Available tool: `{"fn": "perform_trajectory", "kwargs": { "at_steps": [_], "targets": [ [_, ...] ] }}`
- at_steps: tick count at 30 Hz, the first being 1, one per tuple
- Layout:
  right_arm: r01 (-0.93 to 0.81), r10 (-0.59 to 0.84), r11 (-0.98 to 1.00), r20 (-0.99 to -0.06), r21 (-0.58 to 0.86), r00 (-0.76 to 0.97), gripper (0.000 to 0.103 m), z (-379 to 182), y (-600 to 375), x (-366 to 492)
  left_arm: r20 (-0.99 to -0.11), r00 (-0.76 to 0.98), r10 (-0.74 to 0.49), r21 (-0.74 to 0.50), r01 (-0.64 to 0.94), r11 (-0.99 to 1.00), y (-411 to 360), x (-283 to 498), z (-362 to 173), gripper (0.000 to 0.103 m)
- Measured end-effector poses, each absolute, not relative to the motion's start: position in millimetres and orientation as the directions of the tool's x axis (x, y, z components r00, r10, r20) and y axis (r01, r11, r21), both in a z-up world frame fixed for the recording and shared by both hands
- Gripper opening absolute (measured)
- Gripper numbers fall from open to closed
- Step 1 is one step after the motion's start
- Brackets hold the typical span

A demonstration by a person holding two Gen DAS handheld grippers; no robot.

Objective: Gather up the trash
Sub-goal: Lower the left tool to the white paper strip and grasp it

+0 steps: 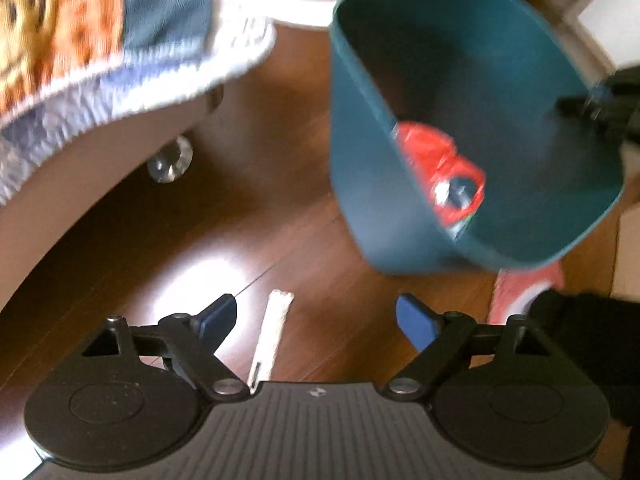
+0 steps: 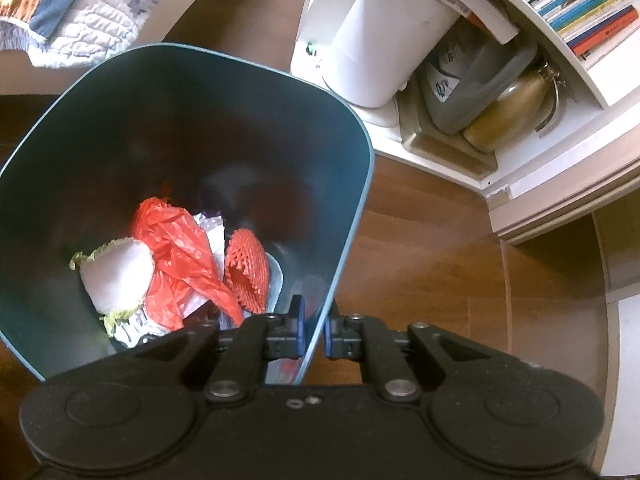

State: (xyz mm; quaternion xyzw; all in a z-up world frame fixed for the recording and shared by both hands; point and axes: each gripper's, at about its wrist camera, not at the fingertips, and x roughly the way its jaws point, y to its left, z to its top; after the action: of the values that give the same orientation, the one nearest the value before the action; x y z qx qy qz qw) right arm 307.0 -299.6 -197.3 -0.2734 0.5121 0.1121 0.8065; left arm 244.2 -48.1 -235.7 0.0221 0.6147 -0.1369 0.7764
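Dark brown wooden plank floor [image 1: 248,208] is seen beneath the tilted teal plastic bin [image 2: 192,128]; right gripper [image 2: 314,330] is clamped on its rim; red plastic bag [image 2: 180,248] lies inside; left gripper [image 1: 316,316] is spread wide, empty, over a white paper strip [image 1: 274,332] beside the bin; no writing is legible.

The left gripper [image 1: 316,316] fills the bottom of the frame, its blue pads spread wide with nothing gripped. Between them on the wooden floor [image 1: 256,216] lies a slim white paper wrapper [image 1: 272,332]. At right hangs a tilted teal bin [image 1: 472,128] containing a red bag [image 1: 436,164]. A patterned quilt [image 1: 100,40] occupies the upper left.
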Motion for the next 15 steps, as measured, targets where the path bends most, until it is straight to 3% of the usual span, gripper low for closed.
{"fn": "perform_trajectory", "kwargs": {
  "at_steps": [9, 15],
  "targets": [
    [-0.430, -0.138, 0.843, -0.902, -0.324, 0.409, 0.012, -204.6, -304.7, 313.7, -0.996, 0.086, -0.026, 0.004, 0.332, 0.943, -49.3, 248.4, -353.6, 0.088],
    [-0.430, -0.160, 0.843, -0.913, -0.324, 0.374, 0.014, -210.9, -307.8, 316.8, -0.999, -0.030, -0.044, -0.049, 0.213, 0.976, -35.6, 254.6, -423.7, 0.088]
  ]
}}
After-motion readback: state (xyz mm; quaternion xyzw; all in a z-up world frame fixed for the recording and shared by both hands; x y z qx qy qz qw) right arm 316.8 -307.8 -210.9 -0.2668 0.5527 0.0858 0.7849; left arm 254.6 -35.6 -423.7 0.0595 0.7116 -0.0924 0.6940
